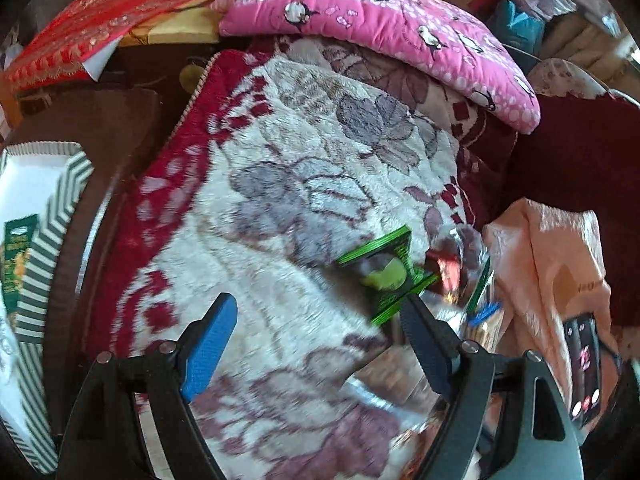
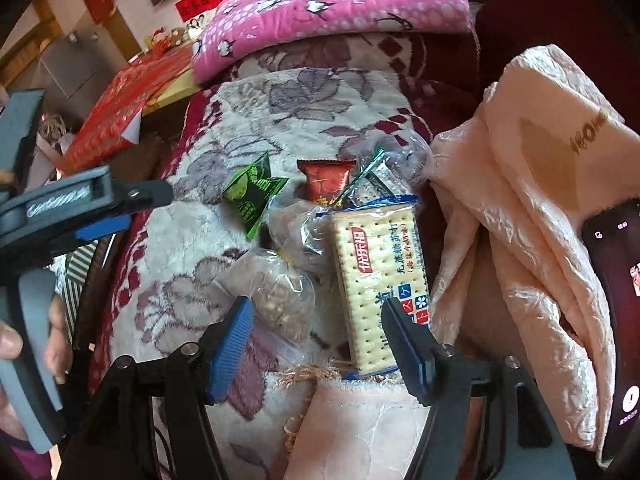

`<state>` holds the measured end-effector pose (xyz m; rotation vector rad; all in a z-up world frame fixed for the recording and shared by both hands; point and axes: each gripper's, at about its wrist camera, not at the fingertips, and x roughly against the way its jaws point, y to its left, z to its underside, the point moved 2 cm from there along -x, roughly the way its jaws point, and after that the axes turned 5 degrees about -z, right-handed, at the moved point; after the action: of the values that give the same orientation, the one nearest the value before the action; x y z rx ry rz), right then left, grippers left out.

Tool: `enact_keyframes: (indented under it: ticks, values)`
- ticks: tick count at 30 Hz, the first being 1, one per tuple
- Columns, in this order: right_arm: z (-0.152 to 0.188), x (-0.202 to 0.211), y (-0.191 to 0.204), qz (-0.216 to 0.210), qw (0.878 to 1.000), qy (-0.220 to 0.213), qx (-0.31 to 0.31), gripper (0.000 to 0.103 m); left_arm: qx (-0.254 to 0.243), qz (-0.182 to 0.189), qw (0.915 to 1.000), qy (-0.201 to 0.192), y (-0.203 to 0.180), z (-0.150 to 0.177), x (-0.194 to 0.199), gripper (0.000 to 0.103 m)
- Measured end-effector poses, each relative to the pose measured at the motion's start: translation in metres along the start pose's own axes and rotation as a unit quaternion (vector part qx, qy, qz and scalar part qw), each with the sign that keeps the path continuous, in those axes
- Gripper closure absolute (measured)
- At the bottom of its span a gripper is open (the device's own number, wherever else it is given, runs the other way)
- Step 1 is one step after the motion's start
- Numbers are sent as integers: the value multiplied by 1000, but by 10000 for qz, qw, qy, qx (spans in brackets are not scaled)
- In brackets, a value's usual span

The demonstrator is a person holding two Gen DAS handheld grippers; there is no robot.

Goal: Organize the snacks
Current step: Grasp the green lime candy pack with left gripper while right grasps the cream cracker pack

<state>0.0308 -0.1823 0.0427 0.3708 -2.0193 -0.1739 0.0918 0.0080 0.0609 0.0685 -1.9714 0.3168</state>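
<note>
While both grippers are hanging tilted down over the floral blanket (image 2: 248, 128), neither is gripping anything. Left gripper (image 1: 316, 320): jaws standing apart, nothing between the pads, blanket showing through the gap; green snack packet (image 1: 384, 276) lying just beyond its right fingertip, blurred. Right gripper (image 2: 318, 322): jaws apart, hovering above the cracker pack (image 2: 380, 288) and the clear bag of brown pieces (image 2: 280, 300); contact cannot be told. Snacks are clustering on the blanket: green packet, red packet (image 2: 326, 182) beside it, a clear-wrapped item behind the crackers. Peach cloth (image 2: 532, 208) is lying to the right, a phone (image 2: 616, 320) at the far right edge. Green-striped box (image 1: 44, 240) is sitting at the left edge of the left view, a green package inside it. Pink penguin pillow (image 2: 332, 4) is resting at the blanket's far end
</note>
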Motion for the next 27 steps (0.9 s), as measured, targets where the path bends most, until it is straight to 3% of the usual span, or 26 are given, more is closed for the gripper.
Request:
enact_keyframes:
  ticks: [14, 27]
  values:
    - [-2, 0, -19, 238, 9994, -22, -253, 29, 414, 218, 9980, 425, -34, -13, -43, 20]
    - [-3, -3, -38, 305, 9985, -6, -461, 28, 616, 220, 9965, 514, -49, -15, -63, 20]
